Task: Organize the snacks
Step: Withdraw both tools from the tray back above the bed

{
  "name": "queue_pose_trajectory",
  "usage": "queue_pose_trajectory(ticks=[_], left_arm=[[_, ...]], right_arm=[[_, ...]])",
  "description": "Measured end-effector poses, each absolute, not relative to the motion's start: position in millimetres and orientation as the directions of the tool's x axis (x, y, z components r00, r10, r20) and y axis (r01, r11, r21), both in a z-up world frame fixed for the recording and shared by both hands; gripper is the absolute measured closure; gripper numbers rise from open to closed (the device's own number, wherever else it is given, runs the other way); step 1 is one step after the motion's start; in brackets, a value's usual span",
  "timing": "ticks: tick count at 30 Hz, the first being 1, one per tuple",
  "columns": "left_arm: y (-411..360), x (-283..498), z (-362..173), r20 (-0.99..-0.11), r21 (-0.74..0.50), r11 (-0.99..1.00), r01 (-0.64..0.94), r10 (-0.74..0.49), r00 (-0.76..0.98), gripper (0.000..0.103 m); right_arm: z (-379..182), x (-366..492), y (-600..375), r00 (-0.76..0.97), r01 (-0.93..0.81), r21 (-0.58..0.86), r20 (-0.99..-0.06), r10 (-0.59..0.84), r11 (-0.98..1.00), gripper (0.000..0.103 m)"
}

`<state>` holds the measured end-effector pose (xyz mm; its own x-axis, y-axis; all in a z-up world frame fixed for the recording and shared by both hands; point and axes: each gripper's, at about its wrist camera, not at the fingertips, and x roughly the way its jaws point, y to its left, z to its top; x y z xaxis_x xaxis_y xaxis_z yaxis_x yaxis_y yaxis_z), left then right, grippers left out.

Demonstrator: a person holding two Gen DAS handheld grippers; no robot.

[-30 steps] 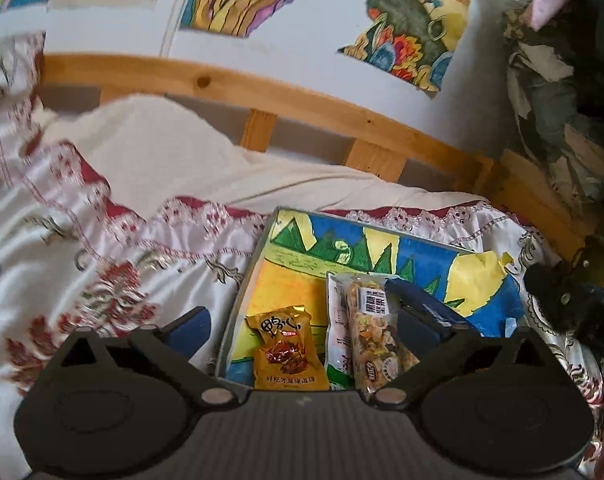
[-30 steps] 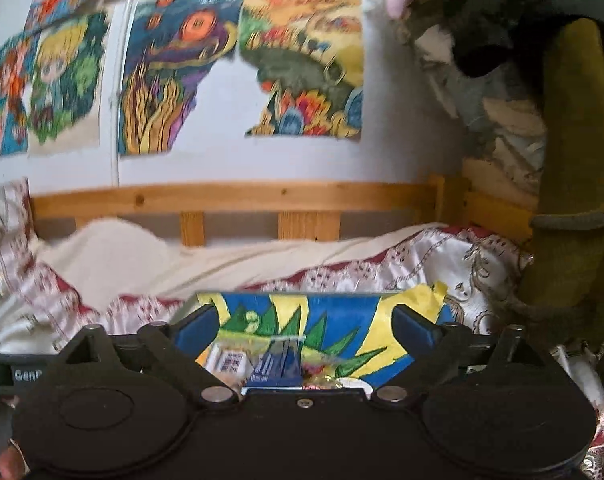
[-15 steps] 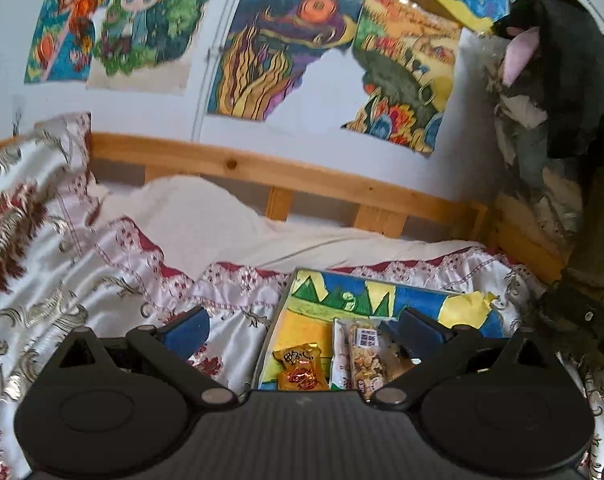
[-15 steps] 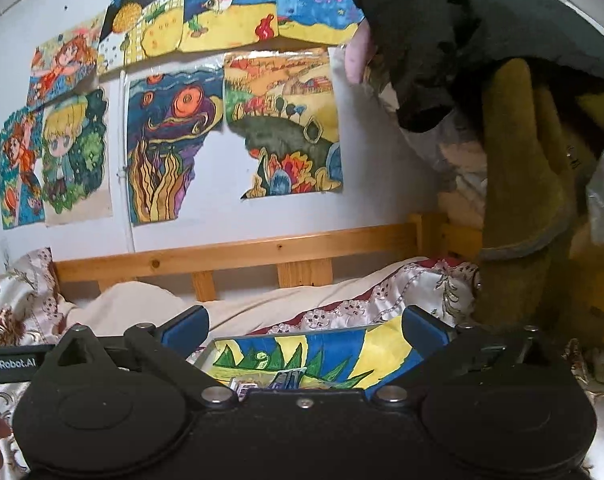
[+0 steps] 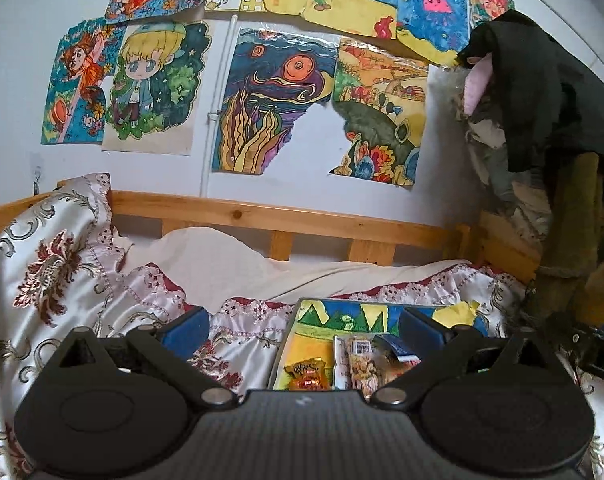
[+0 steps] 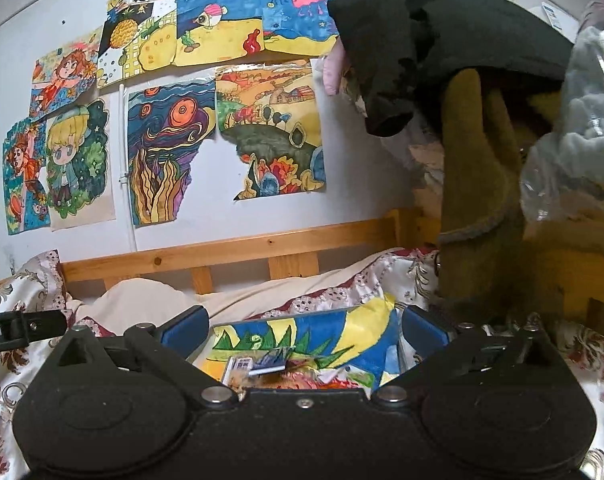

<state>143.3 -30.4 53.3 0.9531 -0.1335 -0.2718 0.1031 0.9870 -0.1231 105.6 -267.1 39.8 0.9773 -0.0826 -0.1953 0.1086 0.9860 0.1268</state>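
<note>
Both claws released, nothing between the fingers: left gripper (image 5: 302,330), right gripper (image 6: 304,328). Snack packets (image 5: 362,364) sit in the painted tray (image 5: 382,312) on the floral bedspread (image 5: 61,280), low ahead of both. Wooden bed rail (image 5: 302,220) behind, drawings (image 5: 269,100) on wall. Hanging dark clothes (image 6: 442,40) crowd the right side.
</note>
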Motion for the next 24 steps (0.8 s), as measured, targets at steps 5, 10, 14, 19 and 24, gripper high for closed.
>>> queue_pose_trajectory(ticks=[5, 10, 14, 19, 24], left_arm=[[-29.0, 122.2, 51.4, -0.267, -0.117, 0.988, 0.097, -0.125, 0.956, 0.000], [-20.4, 96.6, 43.3, -0.265, -0.106, 0.991, 0.085, -0.111, 0.958, 0.000], [-12.5, 78.0, 38.1, -0.292, -0.115, 0.991, 0.074, -0.105, 0.950, 0.000], [-8.1, 53.9, 31.1, -0.315, -0.105, 0.992, 0.075, -0.104, 0.943, 0.001], [-8.0, 32.8, 22.1, -0.343, -0.090, 0.993, 0.074, -0.101, 0.934, 0.000]], right_arm=[[36.8, 83.3, -266.2, 0.978, 0.108, 0.138, -0.195, -0.080, 0.985, 0.001], [29.4, 59.4, -260.5, 0.974, 0.092, 0.132, -0.218, -0.061, 0.987, 0.001], [22.3, 39.8, -253.6, 0.968, 0.074, 0.113, -0.247, -0.044, 0.991, 0.001], [14.4, 14.1, -245.2, 0.960, 0.052, 0.095, -0.281, -0.023, 0.994, 0.001], [9.0, -7.2, -240.3, 0.952, 0.041, 0.076, -0.305, -0.016, 0.996, 0.001]])
